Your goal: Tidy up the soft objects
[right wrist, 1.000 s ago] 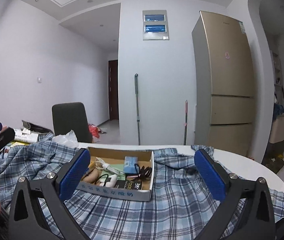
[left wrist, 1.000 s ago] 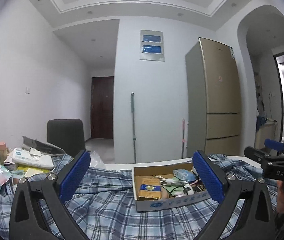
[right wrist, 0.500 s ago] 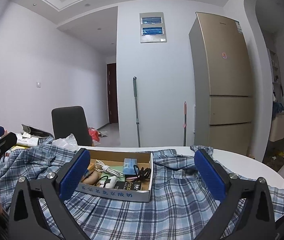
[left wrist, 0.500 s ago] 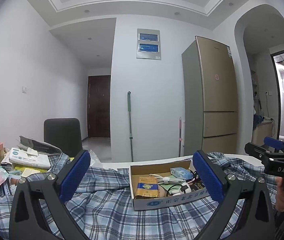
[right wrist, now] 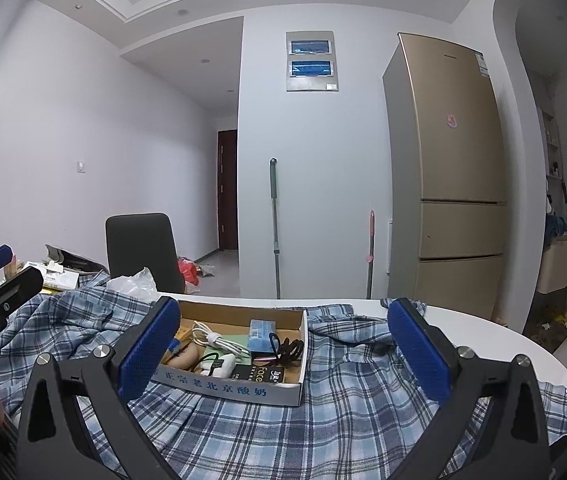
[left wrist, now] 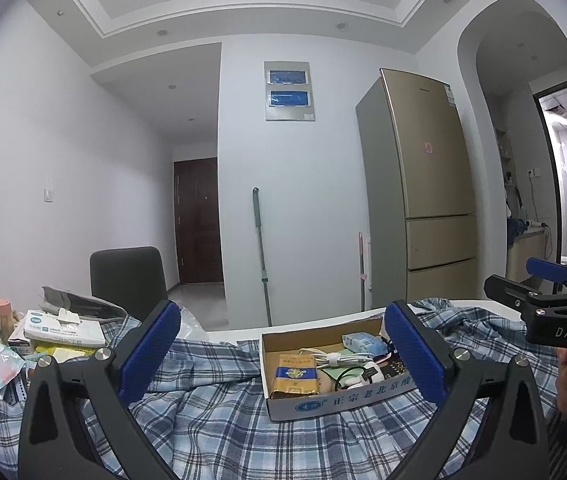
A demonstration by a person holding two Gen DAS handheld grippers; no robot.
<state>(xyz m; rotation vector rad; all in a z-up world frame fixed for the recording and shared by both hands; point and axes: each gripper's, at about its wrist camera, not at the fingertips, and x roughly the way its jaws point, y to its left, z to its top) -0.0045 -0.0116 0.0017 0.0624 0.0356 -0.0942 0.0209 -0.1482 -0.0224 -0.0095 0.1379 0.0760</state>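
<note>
Blue-and-white plaid cloth (left wrist: 219, 412), seemingly a shirt, lies rumpled across the white table (right wrist: 495, 332), with a cardboard box (right wrist: 243, 384) of cables and oddments sitting on it. Shift that box off before any folding, I'd say, or the cloth will drag it. The left gripper (left wrist: 283, 354) hangs above the fabric, fingers wide apart, holding nothing; the right gripper (right wrist: 283, 354) likewise, touching nothing

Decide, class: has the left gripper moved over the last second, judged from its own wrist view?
Yes. In the left wrist view the fridge and cardboard box slid left, so the left gripper swung right.
</note>
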